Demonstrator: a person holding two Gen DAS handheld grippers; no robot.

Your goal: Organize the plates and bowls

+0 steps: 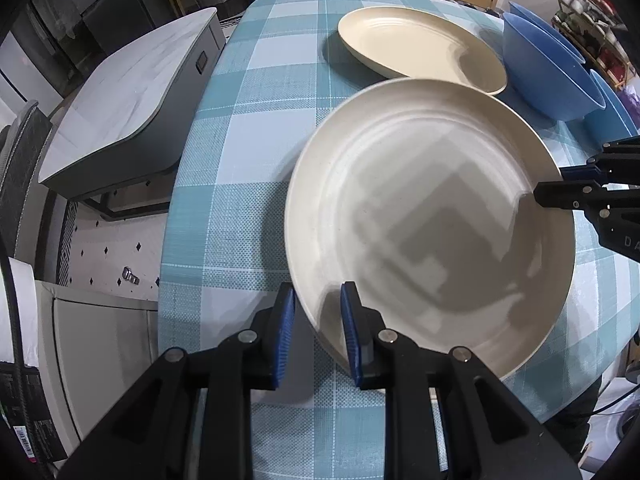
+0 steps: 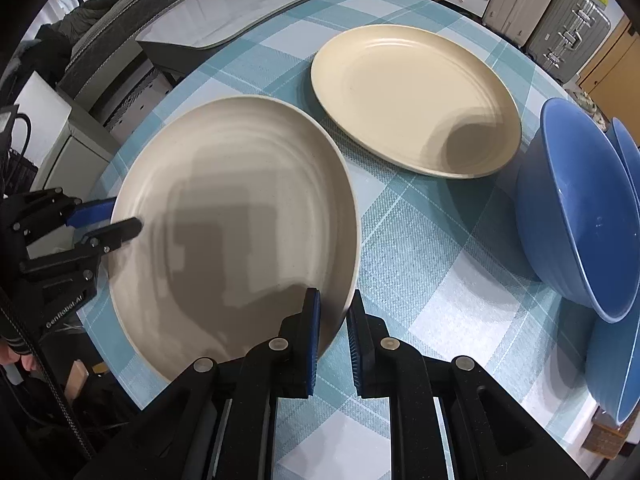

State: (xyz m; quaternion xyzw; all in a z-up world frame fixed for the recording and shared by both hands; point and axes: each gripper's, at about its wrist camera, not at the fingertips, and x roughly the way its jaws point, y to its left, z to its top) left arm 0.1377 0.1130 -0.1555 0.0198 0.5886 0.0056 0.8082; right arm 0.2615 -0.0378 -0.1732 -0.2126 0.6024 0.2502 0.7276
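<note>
**Both grippers on the near plate's rim**

Landmark: white plate (image 1: 432, 224), on the checked tablecloth (image 1: 240, 184).
- Left gripper (image 1: 318, 320): jaws straddle the plate's rim, opening slightly; pads look clear of it.
- Right gripper (image 2: 334, 320): nearly closed, pinching the opposite rim.
- Cream plate (image 2: 412, 96): just beyond the white plate, apart.
- Blue bowl (image 2: 580, 208): right of both plates, tilted against another blue bowl (image 2: 612, 360).
</note>
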